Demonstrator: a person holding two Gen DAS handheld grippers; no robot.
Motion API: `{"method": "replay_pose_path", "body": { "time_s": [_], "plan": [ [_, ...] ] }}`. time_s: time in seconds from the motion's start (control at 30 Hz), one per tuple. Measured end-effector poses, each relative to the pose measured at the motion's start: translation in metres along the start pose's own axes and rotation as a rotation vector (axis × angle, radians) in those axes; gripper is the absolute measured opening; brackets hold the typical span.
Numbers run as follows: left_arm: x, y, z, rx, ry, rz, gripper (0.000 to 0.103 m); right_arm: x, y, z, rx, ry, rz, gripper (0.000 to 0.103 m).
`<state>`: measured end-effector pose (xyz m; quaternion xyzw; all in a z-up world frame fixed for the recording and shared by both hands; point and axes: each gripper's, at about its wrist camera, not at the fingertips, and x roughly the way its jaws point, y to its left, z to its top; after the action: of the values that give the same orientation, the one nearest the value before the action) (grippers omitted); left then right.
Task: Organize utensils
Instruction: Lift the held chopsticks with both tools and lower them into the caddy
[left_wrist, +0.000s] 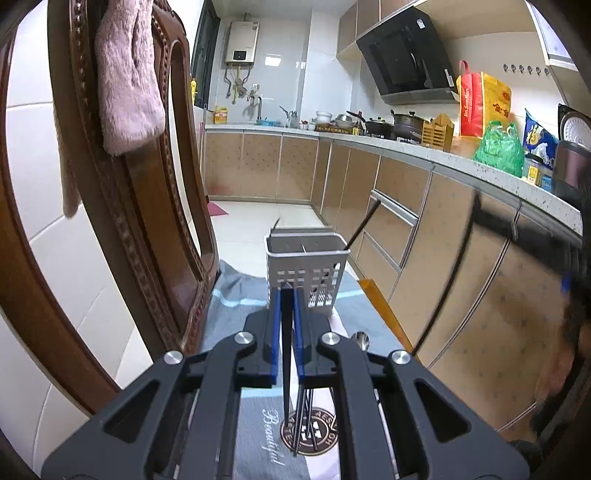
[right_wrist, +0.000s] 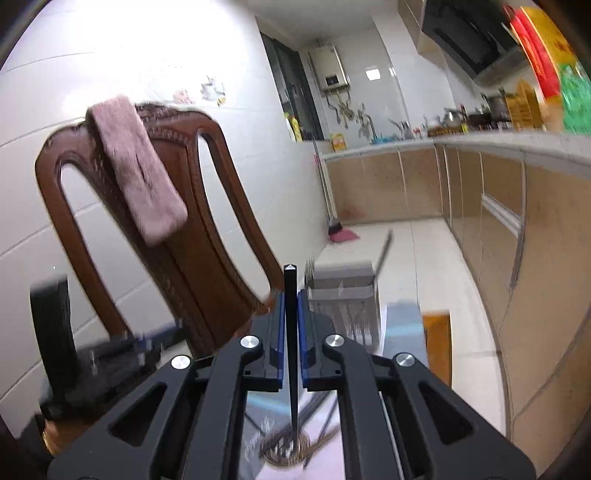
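left wrist view: the left gripper (left_wrist: 288, 295) was pinched on a black chopstick (left_wrist: 286, 354) that ran down between its blue pads toward the cloth (left_wrist: 236, 295) on the worktop. just past the tips stood a grey holder (left_wrist: 308, 271) with one dark chopstick leaning out of its right corner. more chopsticks (left_wrist: 306, 413) and a spoon (left_wrist: 361, 339) lay on the cloth below. a wooden chair (left_wrist: 147, 229) with a pink towel (left_wrist: 125, 81) stood left.

right wrist view: the right gripper (right_wrist: 291, 295) was pinched on another black chopstick (right_wrist: 291, 332), held upright, its square end above the pads. the holder (right_wrist: 343, 295) sat just beyond, blurred. loose chopsticks (right_wrist: 295, 439) lay below
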<state>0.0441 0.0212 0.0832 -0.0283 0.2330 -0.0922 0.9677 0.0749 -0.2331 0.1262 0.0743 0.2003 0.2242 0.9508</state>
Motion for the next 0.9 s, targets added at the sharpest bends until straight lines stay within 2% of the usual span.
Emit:
{"method": "replay_pose_path", "body": {
  "time_s": [0.2,0.3,0.4,0.53,0.67,0.83,0.9],
  "plan": [
    [0.002,0.005,0.022,0.012,-0.03,0.007,0.007,0.044,-0.006,0.084,0.017,-0.044,-0.05,0.007],
    [0.007,0.011,0.025,0.001,-0.026,0.013,0.007,0.072,-0.008,0.11,-0.004,-0.068,-0.119,0.007],
    [0.009,0.014,0.026,0.0,-0.022,0.017,0.007,0.098,-0.016,0.121,0.008,-0.089,-0.161,0.007],
    [0.013,0.016,0.024,0.006,-0.012,0.024,0.007,0.133,-0.032,0.117,0.028,-0.1,-0.222,0.007],
    [0.016,0.018,0.025,0.009,-0.01,0.032,0.007,0.168,-0.057,0.097,0.068,-0.093,-0.294,0.007],
    [0.022,0.015,0.029,0.013,-0.012,0.045,0.007,0.191,-0.089,0.06,0.184,-0.062,-0.29,0.007],
    [0.025,0.014,0.035,0.014,-0.017,0.05,0.007,0.195,-0.095,0.047,0.186,-0.044,-0.287,0.007]
  ]
}}
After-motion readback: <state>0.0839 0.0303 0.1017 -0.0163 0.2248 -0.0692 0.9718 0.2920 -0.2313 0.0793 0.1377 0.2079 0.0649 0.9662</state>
